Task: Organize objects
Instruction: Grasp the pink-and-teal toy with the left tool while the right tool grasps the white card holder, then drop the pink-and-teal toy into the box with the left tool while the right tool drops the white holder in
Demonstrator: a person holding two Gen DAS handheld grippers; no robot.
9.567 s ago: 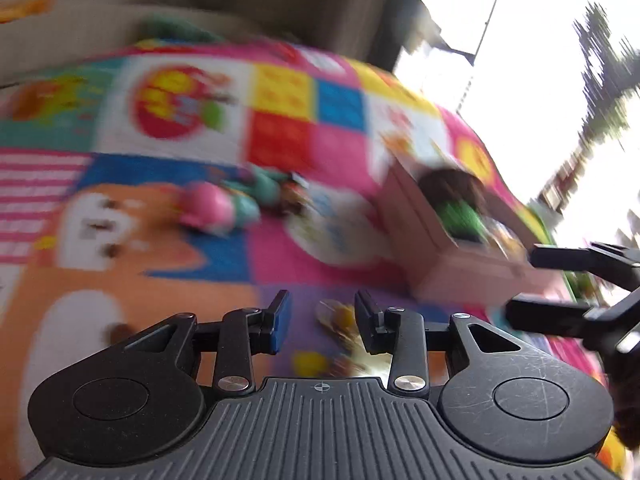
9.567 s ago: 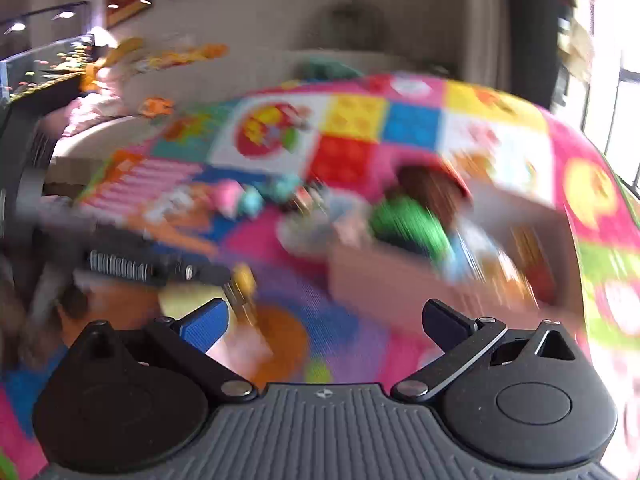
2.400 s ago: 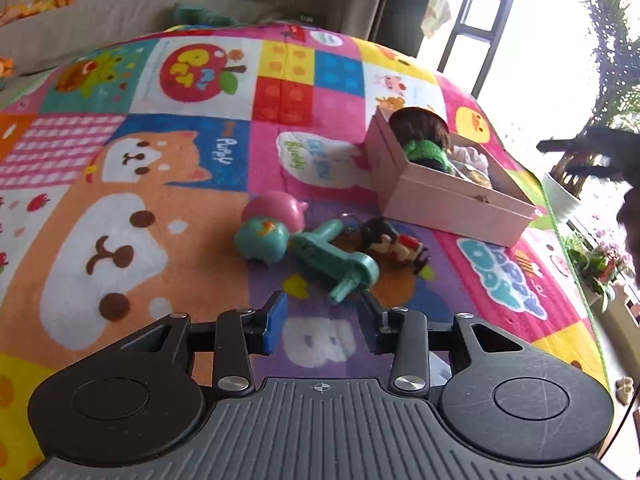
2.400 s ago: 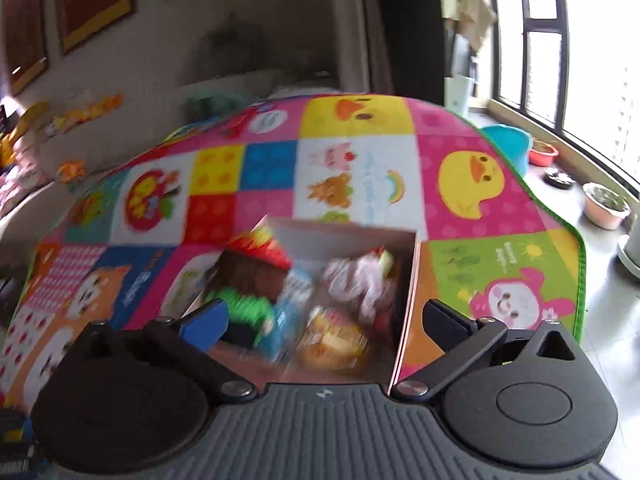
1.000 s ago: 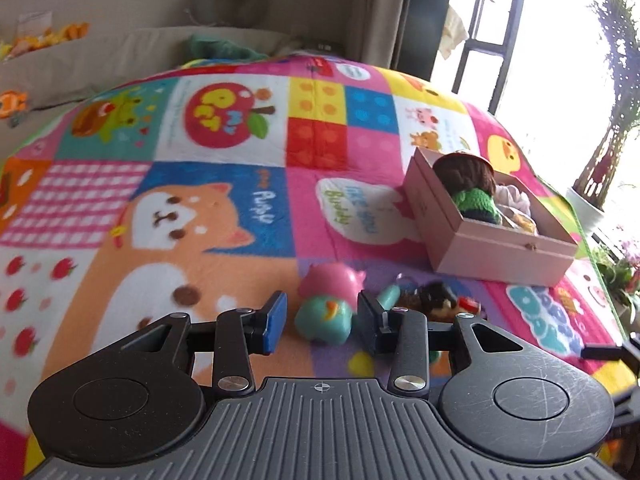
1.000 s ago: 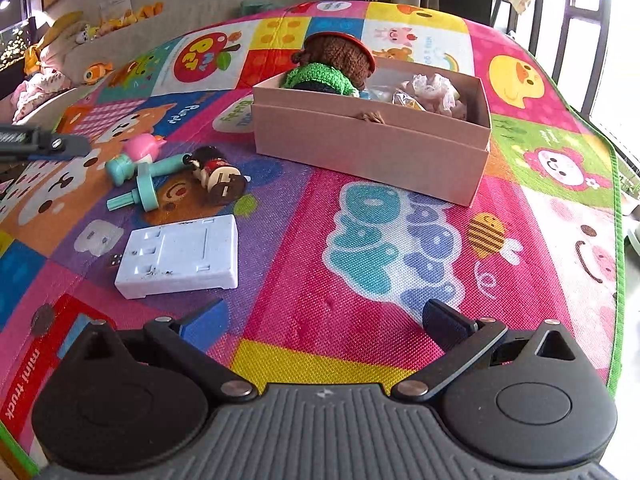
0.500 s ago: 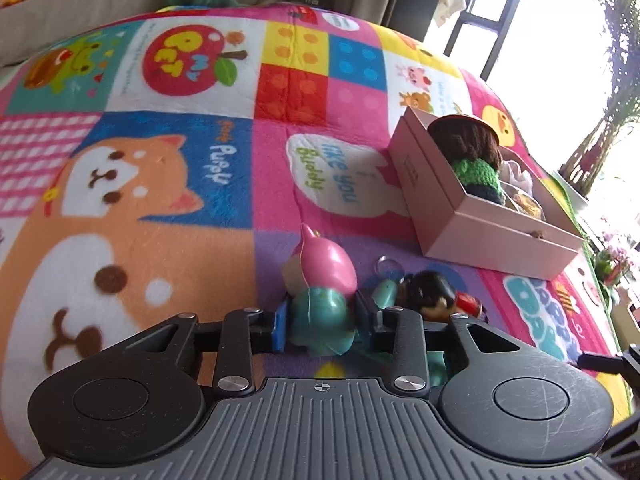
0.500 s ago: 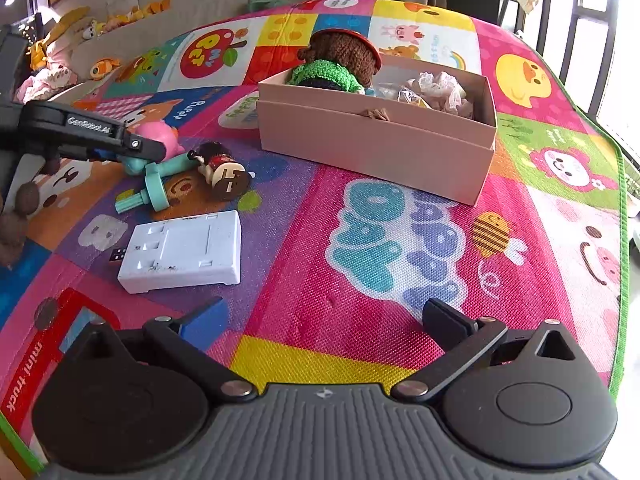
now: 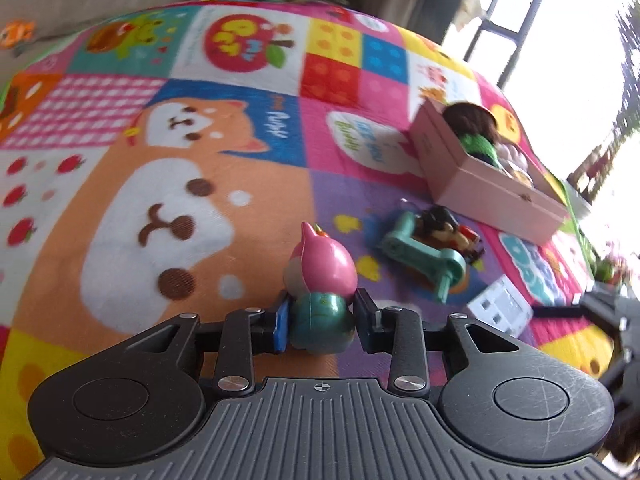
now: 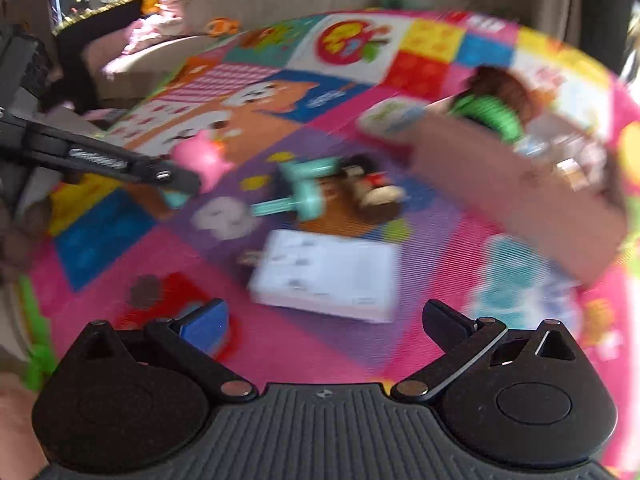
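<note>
The left gripper (image 9: 320, 322) pinches the teal base of a glossy pink-and-teal plastic figurine (image 9: 320, 280) on a patchwork play mat (image 9: 168, 200), its pads pressed on both sides: the pick-up step of the tidying job. The next move, by the look of it, calls for a lift and a carry toward the pale pink cardboard box (image 9: 480, 184) at two o'clock (already holding a brown knitted doll with a green scarf (image 9: 474, 128)). The gripper points steeply down at the mat. The right gripper (image 10: 324, 320) hovers spread and empty above a white rectangular plastic adapter (image 10: 326, 276), its view badly blurred.
</note>
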